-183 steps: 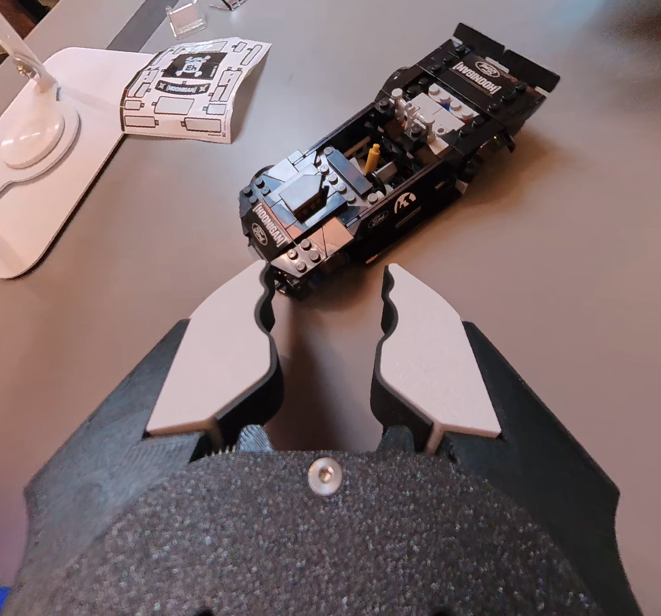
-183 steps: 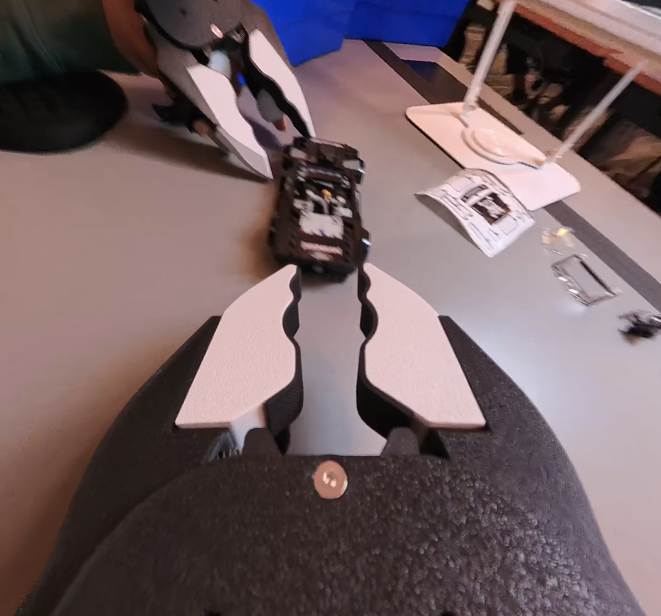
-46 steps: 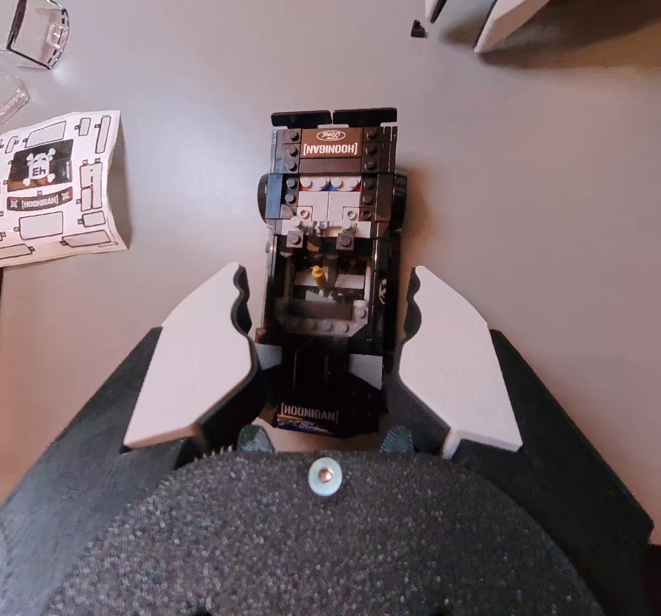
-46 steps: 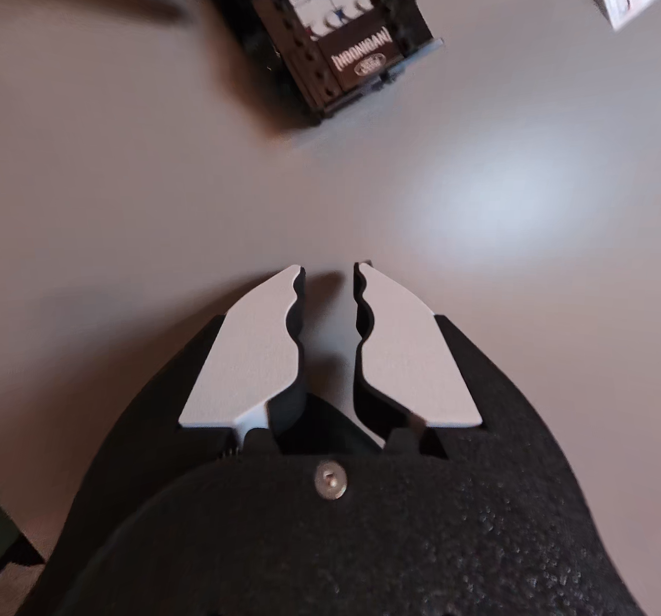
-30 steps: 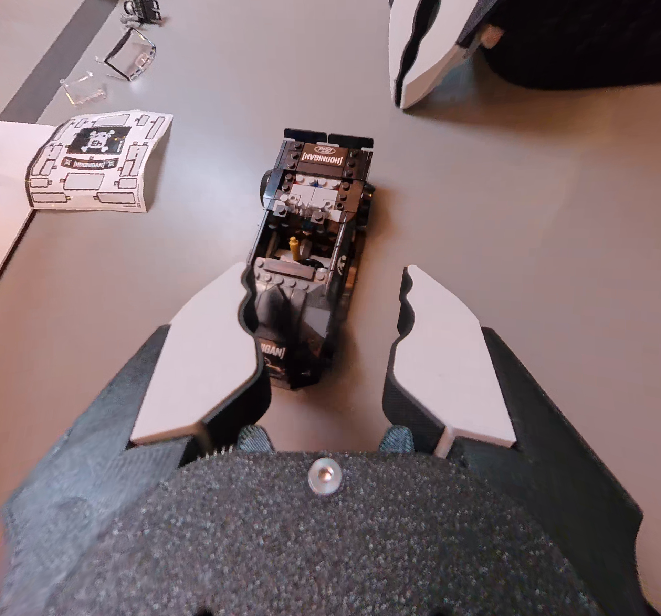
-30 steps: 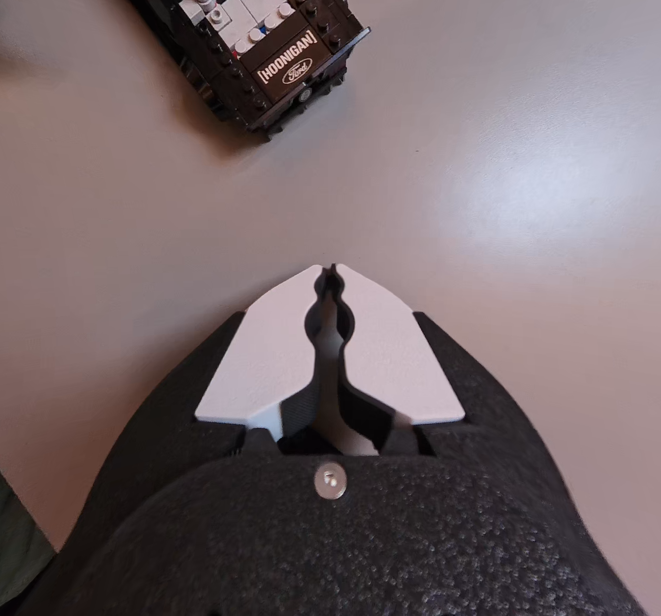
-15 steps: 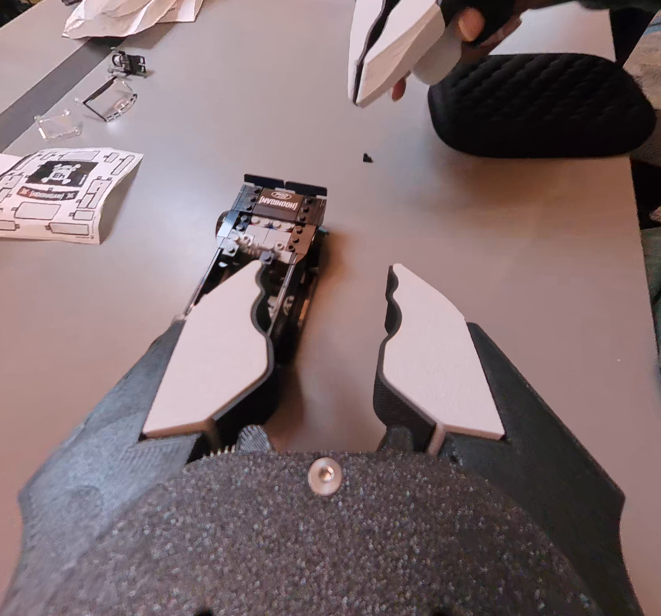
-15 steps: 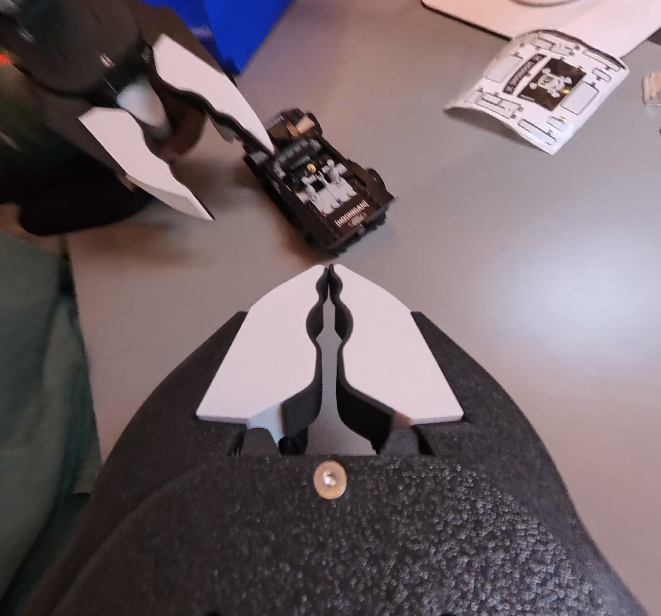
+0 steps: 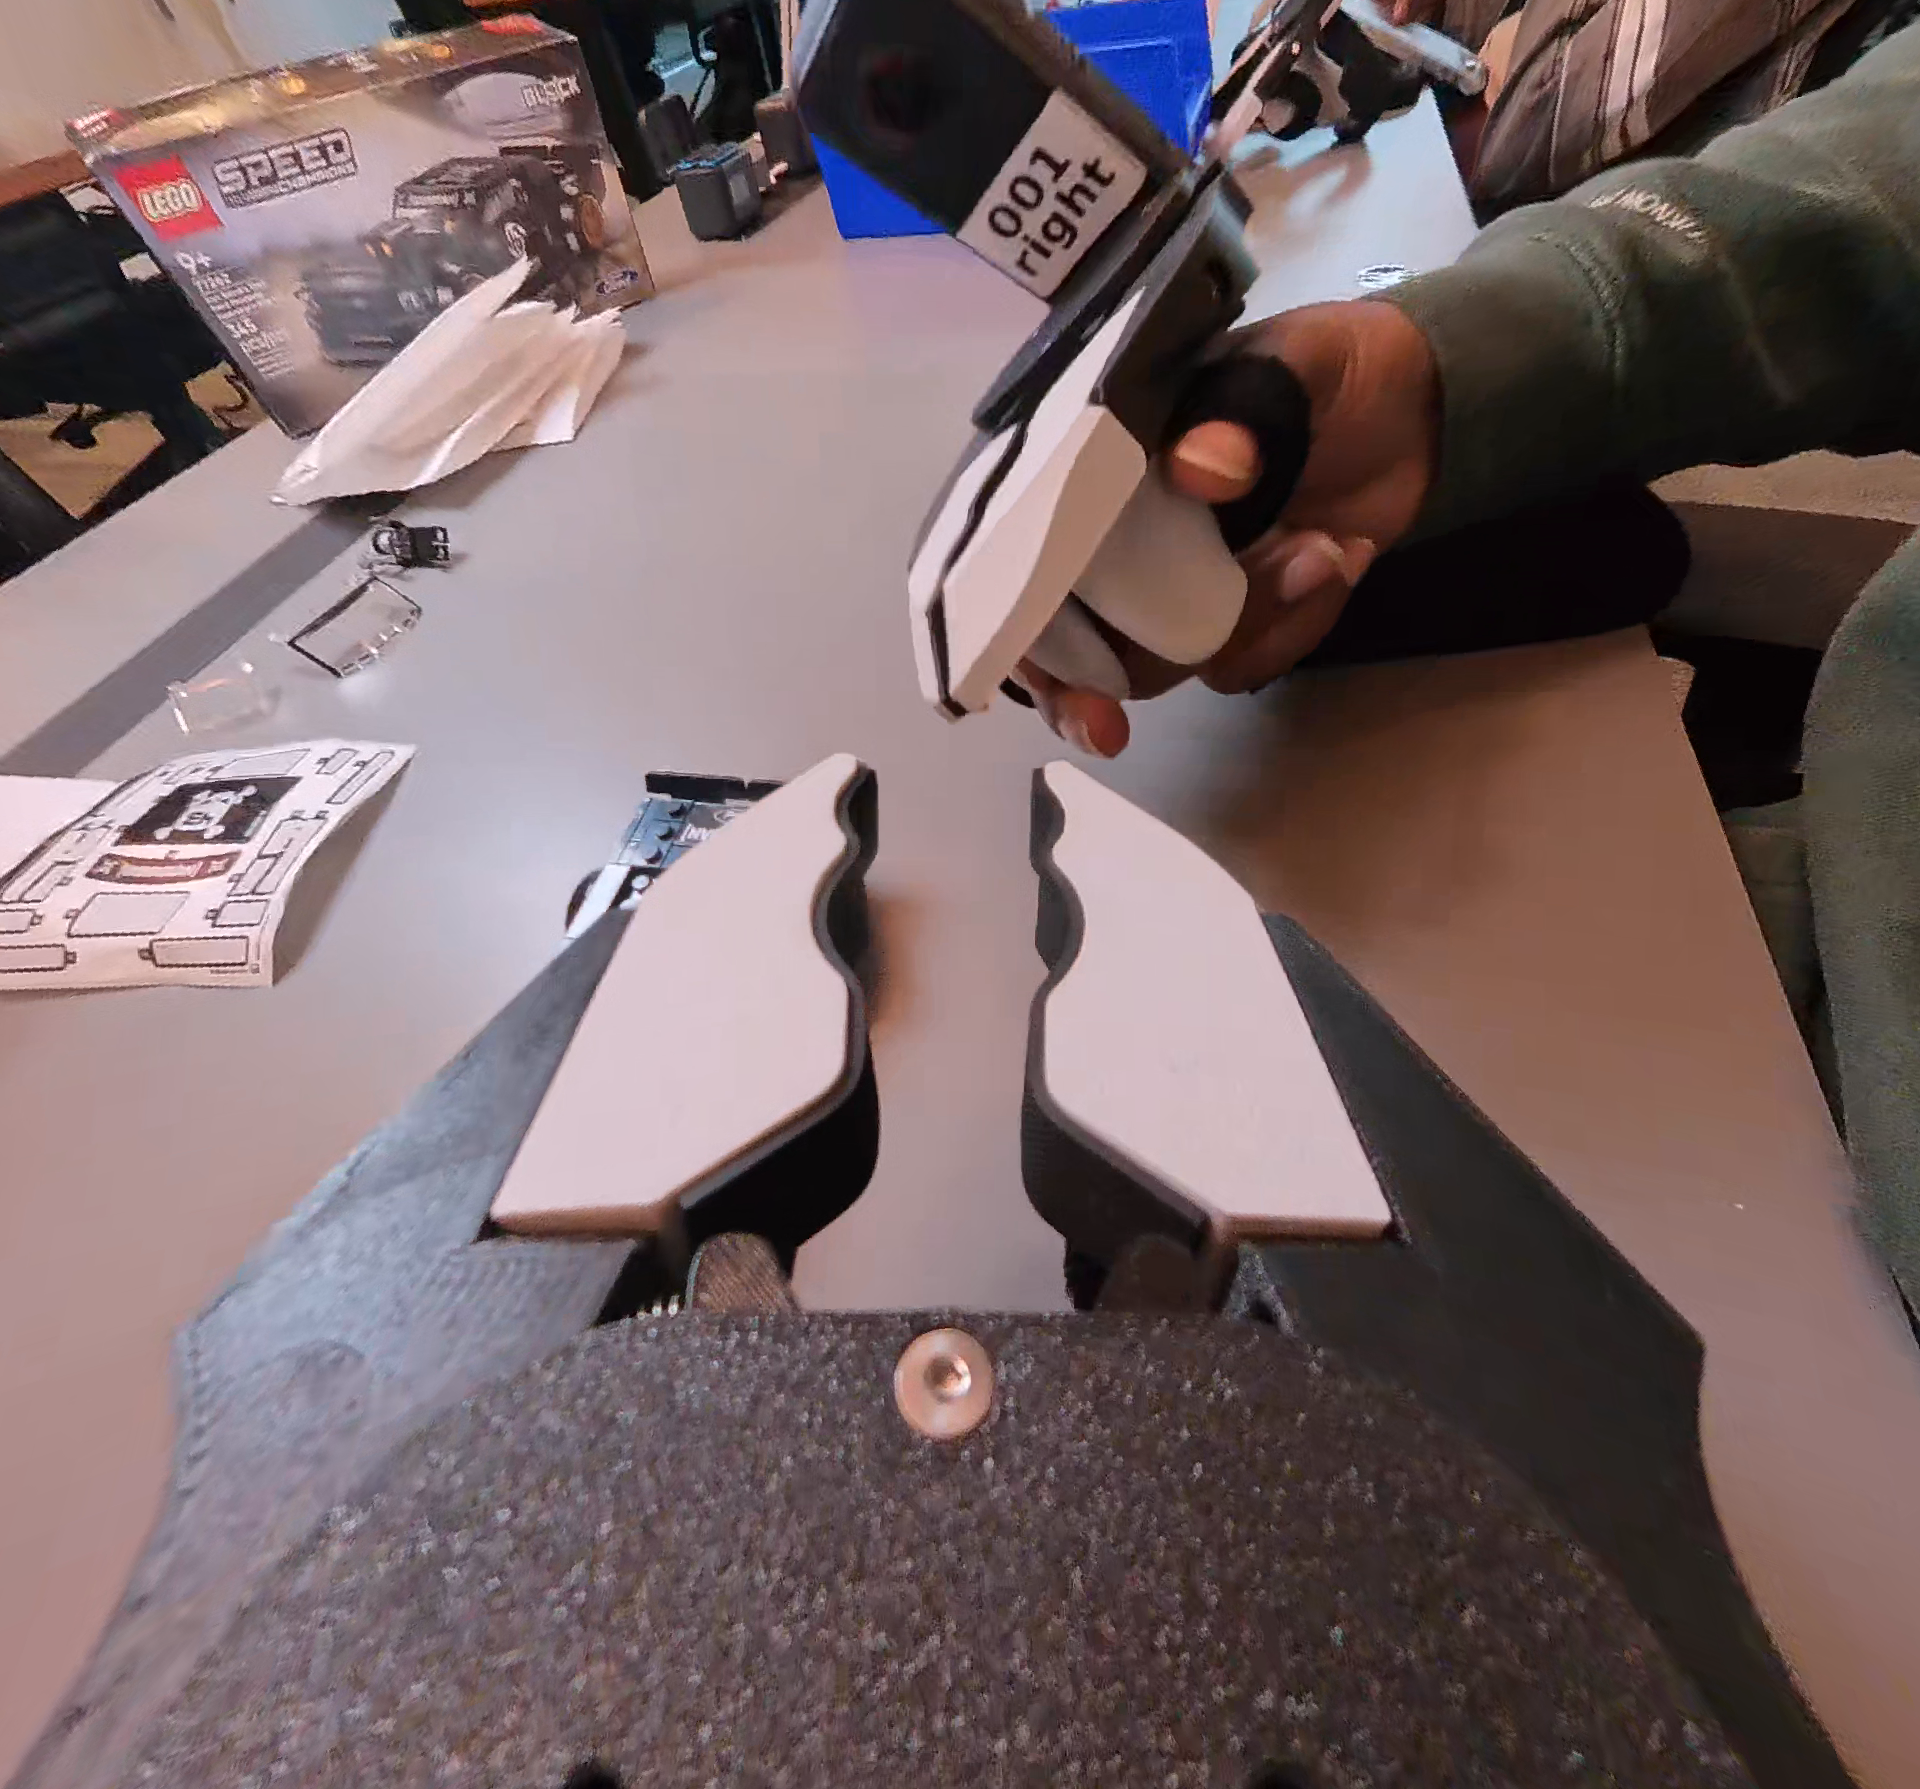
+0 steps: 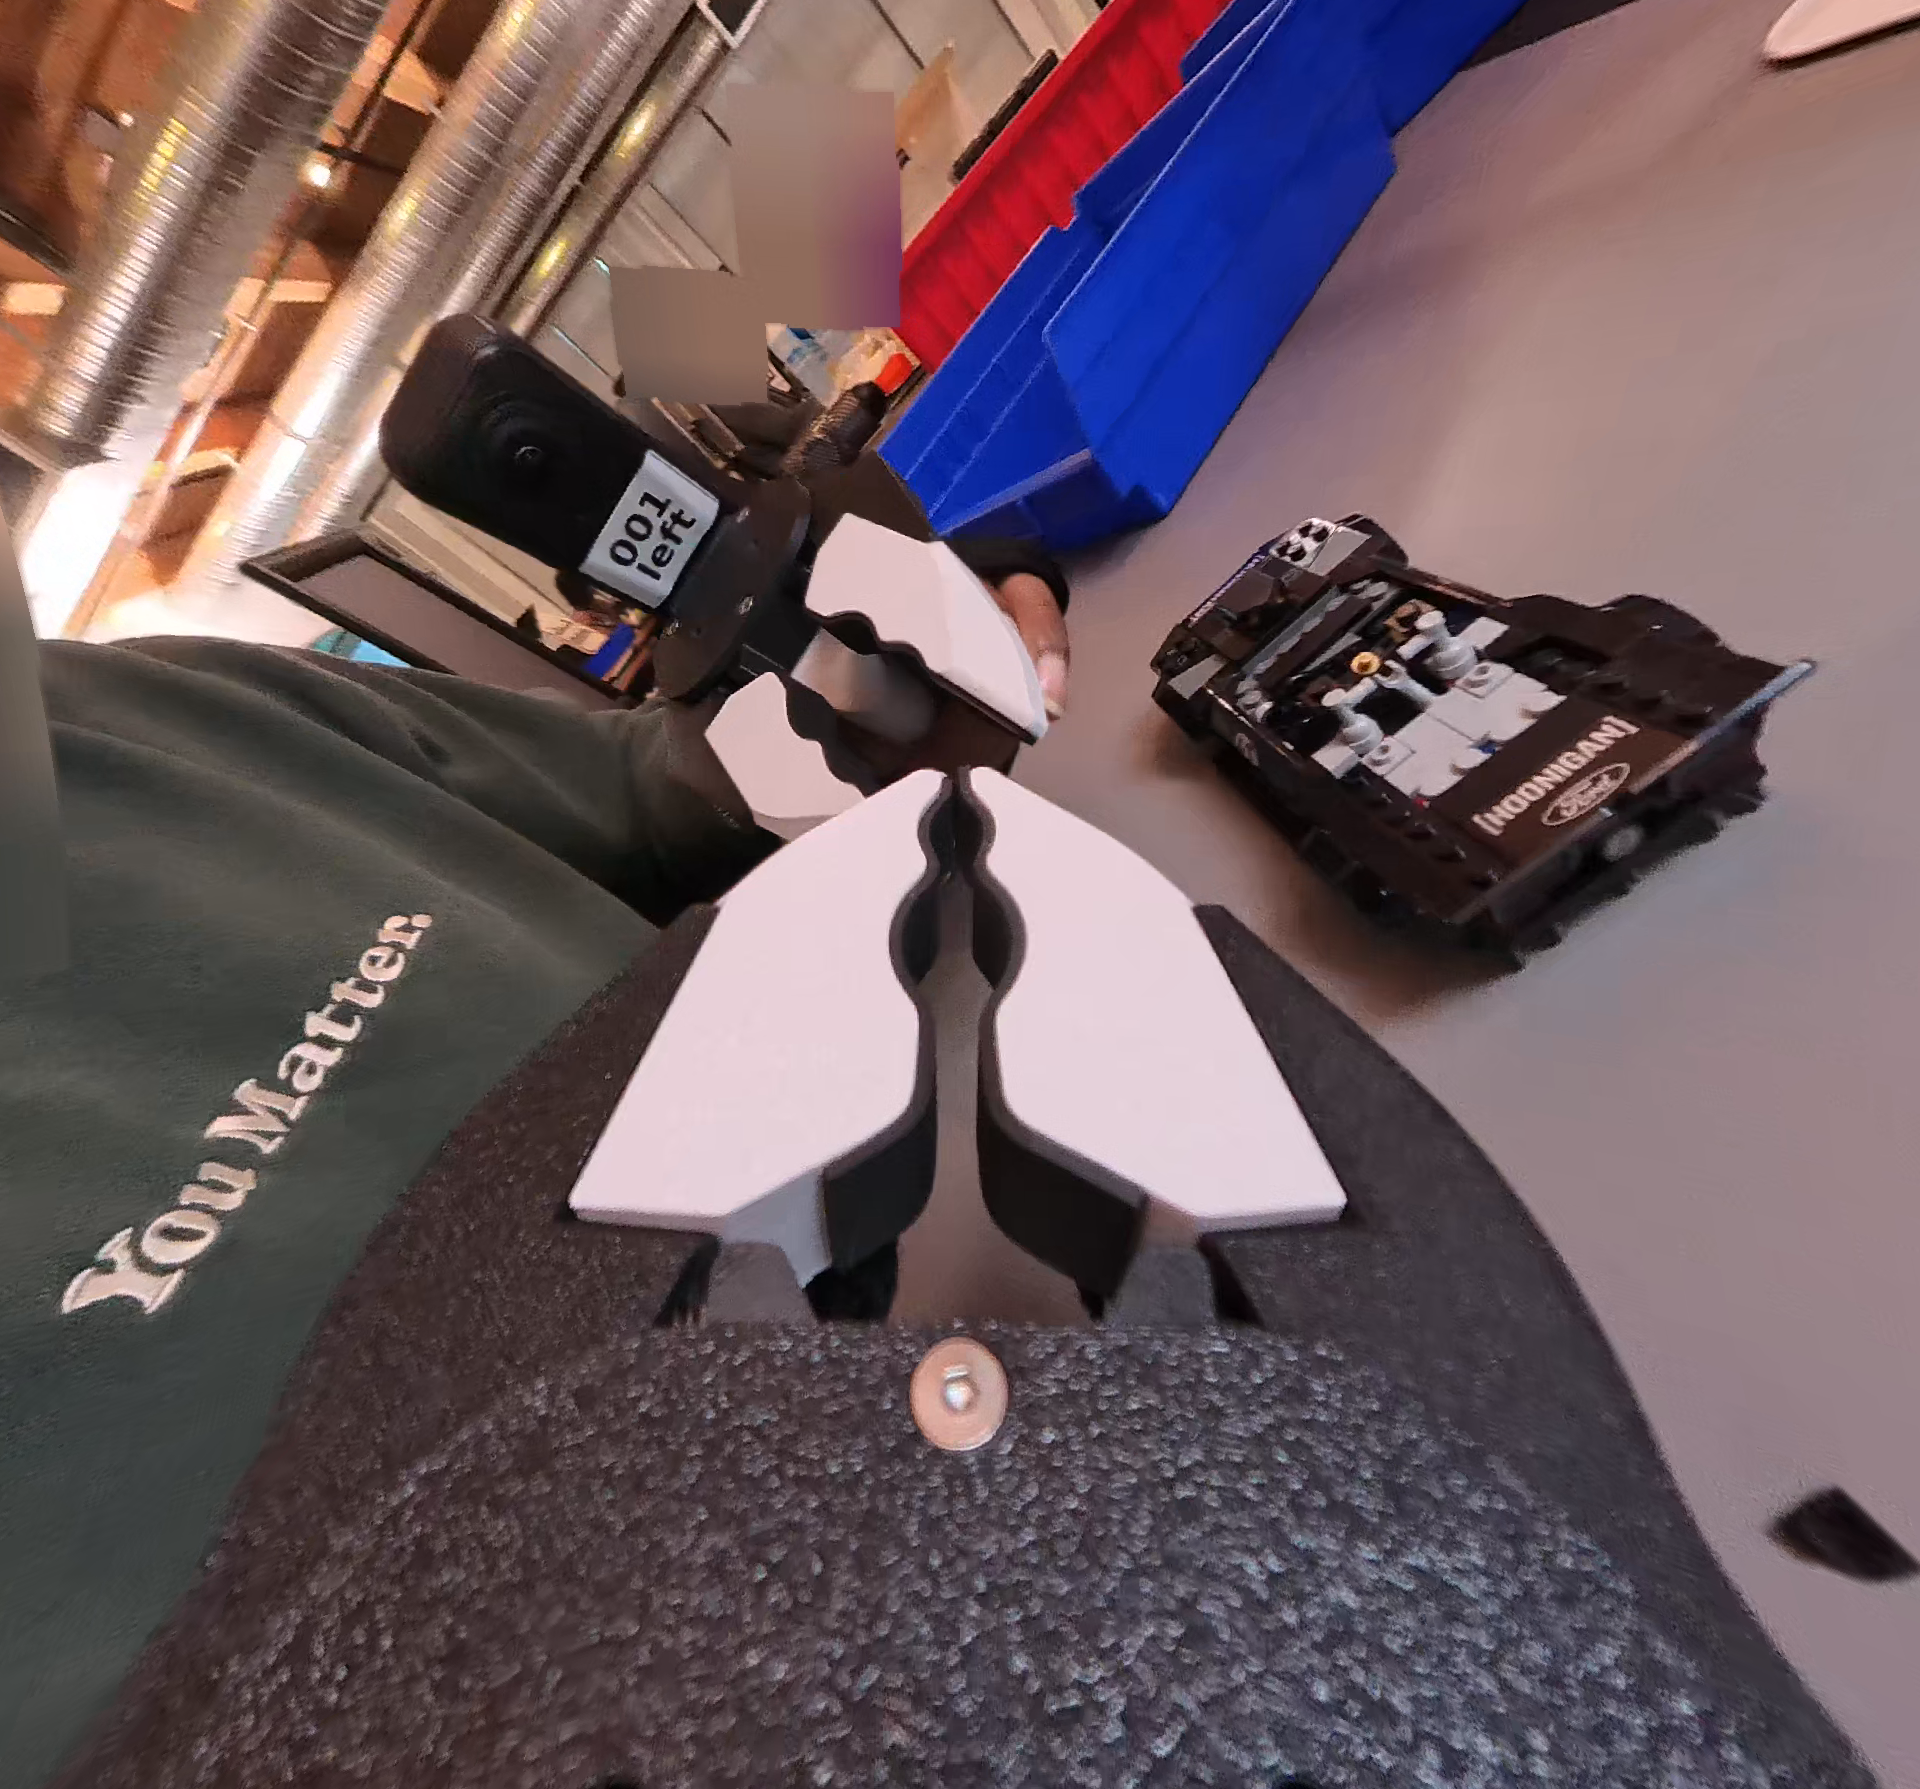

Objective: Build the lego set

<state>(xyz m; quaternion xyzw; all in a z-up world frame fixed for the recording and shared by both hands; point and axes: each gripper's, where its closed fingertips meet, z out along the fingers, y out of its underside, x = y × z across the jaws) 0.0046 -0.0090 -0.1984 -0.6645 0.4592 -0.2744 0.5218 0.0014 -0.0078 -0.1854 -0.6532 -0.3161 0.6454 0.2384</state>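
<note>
The black lego car (image 10: 1475,731) stands on the grey table (image 10: 1558,233), its top open with grey parts showing. In the left wrist view only its rear end (image 9: 675,830) shows past my left finger. My left gripper (image 9: 951,794) is open and empty, raised above the table just right of the car; it also shows in the right wrist view (image 10: 904,669). My right gripper (image 10: 956,783) is shut and empty, held in the air left of the car. It shows in the left wrist view (image 9: 966,617), tips down, held by a hand.
A sticker sheet (image 9: 177,856), clear pieces (image 9: 353,612), a small black part (image 9: 410,539), a white paper bag (image 9: 468,389) and the set's box (image 9: 364,212) lie at the left. Blue bins (image 10: 1195,337) stand behind the car. A small dark piece (image 10: 1839,1552) lies near my right gripper. The grippers are tip to tip, or close to it. Left tips and right tips are each some 15 cm from the small dark piece (image 10: 1839,1552).
Both grippers have lifted and tilted up away from the car. My left jaws have narrowed but stay open. The right gripper stays shut.
</note>
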